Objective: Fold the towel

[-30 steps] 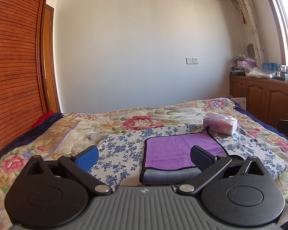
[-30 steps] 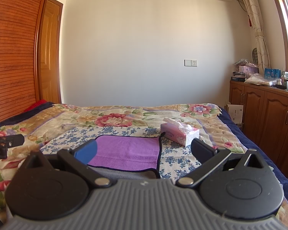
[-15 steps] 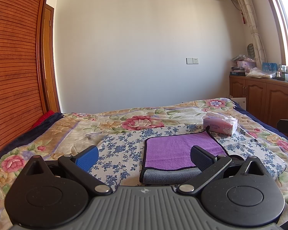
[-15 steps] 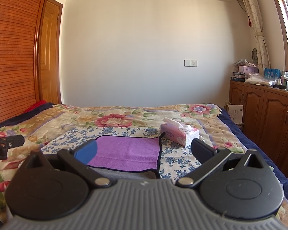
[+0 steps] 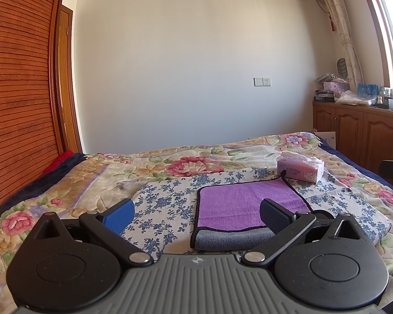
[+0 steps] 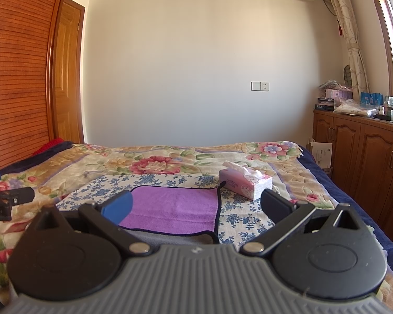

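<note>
A purple towel (image 5: 238,204) with a black hem and grey underside lies folded on a blue-flowered cloth (image 5: 167,201) on the bed. Its grey lower layer sticks out at the near edge. It also shows in the right wrist view (image 6: 175,209). My left gripper (image 5: 196,216) is open and empty, held just short of the towel's near left corner. My right gripper (image 6: 196,206) is open and empty, held just short of the towel's near right corner. The left gripper's side (image 6: 2,201) shows at the left edge of the right wrist view.
A pink tissue box (image 5: 300,170) stands beyond the towel's far right corner; it also shows in the right wrist view (image 6: 245,183). A floral quilt (image 5: 191,162) covers the bed. Wooden cabinets (image 6: 361,151) stand to the right, a slatted wardrobe (image 5: 18,104) to the left.
</note>
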The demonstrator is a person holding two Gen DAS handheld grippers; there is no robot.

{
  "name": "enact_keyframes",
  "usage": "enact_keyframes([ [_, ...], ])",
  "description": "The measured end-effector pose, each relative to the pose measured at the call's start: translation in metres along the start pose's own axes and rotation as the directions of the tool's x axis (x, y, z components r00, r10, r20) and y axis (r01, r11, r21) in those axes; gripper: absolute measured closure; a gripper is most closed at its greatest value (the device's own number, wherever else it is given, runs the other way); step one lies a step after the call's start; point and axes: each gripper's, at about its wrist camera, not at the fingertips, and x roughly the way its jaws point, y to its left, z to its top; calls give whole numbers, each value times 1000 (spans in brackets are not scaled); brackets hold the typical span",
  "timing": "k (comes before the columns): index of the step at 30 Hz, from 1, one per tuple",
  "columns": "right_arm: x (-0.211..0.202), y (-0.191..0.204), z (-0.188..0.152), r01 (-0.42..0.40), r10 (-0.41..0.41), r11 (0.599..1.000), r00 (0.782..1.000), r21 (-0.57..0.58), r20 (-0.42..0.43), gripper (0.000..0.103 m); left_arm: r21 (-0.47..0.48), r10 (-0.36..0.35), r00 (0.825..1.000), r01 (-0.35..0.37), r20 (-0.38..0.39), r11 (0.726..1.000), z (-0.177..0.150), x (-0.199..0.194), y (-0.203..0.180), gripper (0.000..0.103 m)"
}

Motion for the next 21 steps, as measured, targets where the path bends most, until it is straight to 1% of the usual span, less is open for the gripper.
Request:
enact_keyframes([
  [7, 4, 2, 1, -4, 4, 1000, 1000, 2, -1, 0, 2, 0, 1000, 0, -2, 1000, 0, 0, 0, 0],
  [10, 6, 3, 0, -7, 7, 1000, 1000, 1, -4, 0, 3, 1, 1000, -1, -3, 1000, -9, 2, 0, 0],
  [21, 3, 4, 0, -7, 7, 1000, 1000, 3, -3, 0, 4, 0, 1000, 0, -4, 1000, -5, 2, -4, 0],
])
